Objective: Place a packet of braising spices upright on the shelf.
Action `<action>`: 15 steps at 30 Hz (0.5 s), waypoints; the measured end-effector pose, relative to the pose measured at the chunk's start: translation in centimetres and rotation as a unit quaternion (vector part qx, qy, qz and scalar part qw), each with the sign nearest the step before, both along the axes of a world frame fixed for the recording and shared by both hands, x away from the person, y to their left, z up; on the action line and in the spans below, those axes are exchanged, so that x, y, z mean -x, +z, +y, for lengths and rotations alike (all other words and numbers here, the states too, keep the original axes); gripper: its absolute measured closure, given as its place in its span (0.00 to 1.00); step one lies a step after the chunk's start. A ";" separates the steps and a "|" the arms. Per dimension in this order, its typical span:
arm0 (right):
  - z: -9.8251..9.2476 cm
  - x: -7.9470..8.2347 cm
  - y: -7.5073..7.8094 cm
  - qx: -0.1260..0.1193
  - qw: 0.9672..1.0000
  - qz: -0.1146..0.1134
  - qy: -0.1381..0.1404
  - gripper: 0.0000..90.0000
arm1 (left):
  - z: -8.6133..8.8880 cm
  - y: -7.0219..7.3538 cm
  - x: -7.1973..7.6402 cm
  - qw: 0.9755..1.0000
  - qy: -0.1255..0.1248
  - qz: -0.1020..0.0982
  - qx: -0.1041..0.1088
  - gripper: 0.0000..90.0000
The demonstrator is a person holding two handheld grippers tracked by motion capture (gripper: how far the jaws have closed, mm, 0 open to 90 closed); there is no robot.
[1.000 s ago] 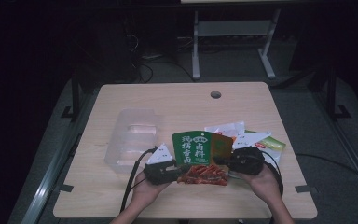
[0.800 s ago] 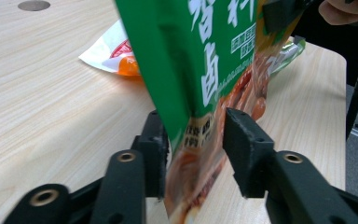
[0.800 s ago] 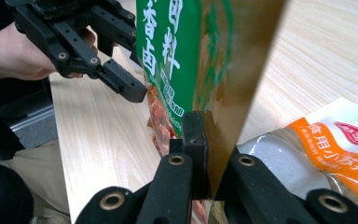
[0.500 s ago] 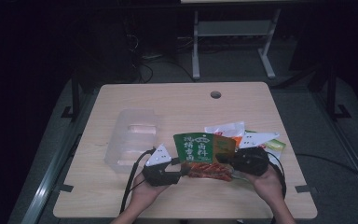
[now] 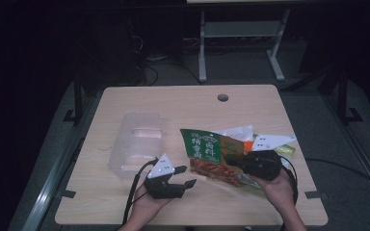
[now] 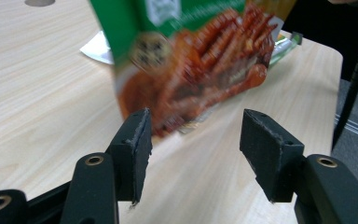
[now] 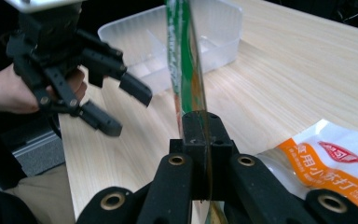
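Wooden table (image 5: 173,103), dark room, grey floor (image 5: 250,67)

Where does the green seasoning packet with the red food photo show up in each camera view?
High view: green seasoning packet right of centre, pinched by the right gripper.
Left gripper view: packet top centre, beyond open jaws.
Right gripper view: packet edge-on, centre, rising from shut jaws.
Shared landmark: wooden table.

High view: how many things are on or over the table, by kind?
Packets: 3 (green packet, white-and-orange packet, pale green packet, partly hidden)
Containers: 1 (clear container)
Grippers: 2 (left gripper, jaws have just been opening, nothing between them; right gripper, shut on the green packet)
Total: 6
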State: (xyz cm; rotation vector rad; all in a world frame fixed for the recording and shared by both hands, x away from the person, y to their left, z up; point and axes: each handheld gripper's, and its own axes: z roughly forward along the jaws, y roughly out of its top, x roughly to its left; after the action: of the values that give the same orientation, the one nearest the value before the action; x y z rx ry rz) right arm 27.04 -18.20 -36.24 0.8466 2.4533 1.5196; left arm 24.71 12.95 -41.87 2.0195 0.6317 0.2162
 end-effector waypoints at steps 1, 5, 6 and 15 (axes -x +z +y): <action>0.0 0.0 0.1 -0.002 1.000 -0.001 -0.001 1.00 | 0.0 0.0 0.0 1.000 0.000 0.000 0.000 0.47; 0.0 -0.2 0.6 -0.005 1.000 -0.004 -0.003 1.00 | 0.1 -0.1 0.7 1.000 -0.009 -0.002 -0.020 0.45; 0.1 -0.3 0.8 -0.010 1.000 -0.004 -0.005 1.00 | 0.2 -0.2 0.8 1.000 -0.011 0.001 -0.019 0.44; 0.8 -1.3 1.8 0.001 1.000 0.005 -0.010 1.00 | 1.0 0.0 1.8 0.999 -0.026 -0.010 -0.022 0.39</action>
State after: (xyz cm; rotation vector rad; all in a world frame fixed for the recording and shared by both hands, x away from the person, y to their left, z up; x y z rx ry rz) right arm 28.34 -17.37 -34.46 0.8769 2.4460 1.5107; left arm 22.94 13.94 -41.84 2.0704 0.5650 0.2215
